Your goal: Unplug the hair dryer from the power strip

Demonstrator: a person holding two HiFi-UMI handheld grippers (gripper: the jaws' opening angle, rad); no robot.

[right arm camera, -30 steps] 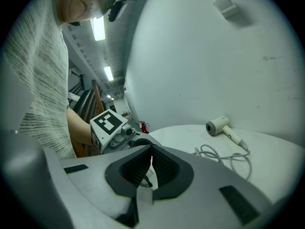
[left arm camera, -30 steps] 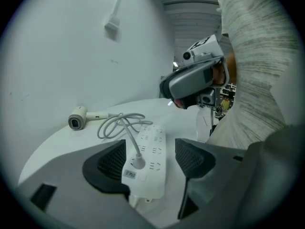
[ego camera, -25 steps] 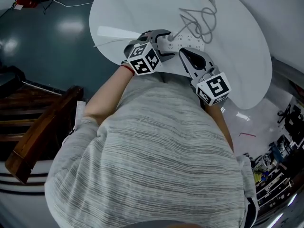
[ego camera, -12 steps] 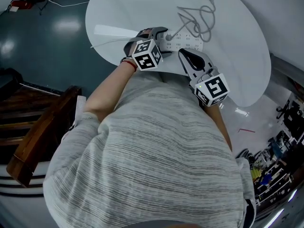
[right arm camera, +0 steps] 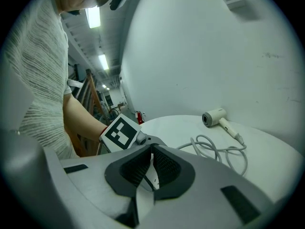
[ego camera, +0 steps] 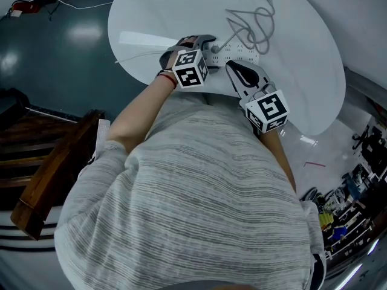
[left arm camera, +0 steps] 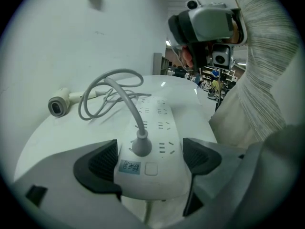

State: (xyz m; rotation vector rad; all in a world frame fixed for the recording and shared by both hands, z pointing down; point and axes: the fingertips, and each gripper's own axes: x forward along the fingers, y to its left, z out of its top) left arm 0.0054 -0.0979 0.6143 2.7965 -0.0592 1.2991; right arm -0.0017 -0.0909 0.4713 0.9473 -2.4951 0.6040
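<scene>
Two grippers hover over a white table (ego camera: 302,71) in the head view: the left gripper (ego camera: 207,45) at the near end of the strip (ego camera: 240,53), the right gripper (ego camera: 233,70) just beside the strip.

Left gripper view: the jaws stand wide, having just been opening, and straddle the strip's end without pressing. The plug (left arm camera: 141,146) sits in its socket, so the pull is not yet done.

Right gripper view: jaws together, empty. The dryer (right arm camera: 214,117) lies well beyond the strip, its cord (right arm camera: 219,151) looped between. The table edge is near the strip, and the space above the plug looks free.

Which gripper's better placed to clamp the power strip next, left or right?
Left gripper, likely: its fingers have just been opening and straddle the near end of the power strip, the plug between them. The right gripper is shut, nothing between its fingers.
</scene>
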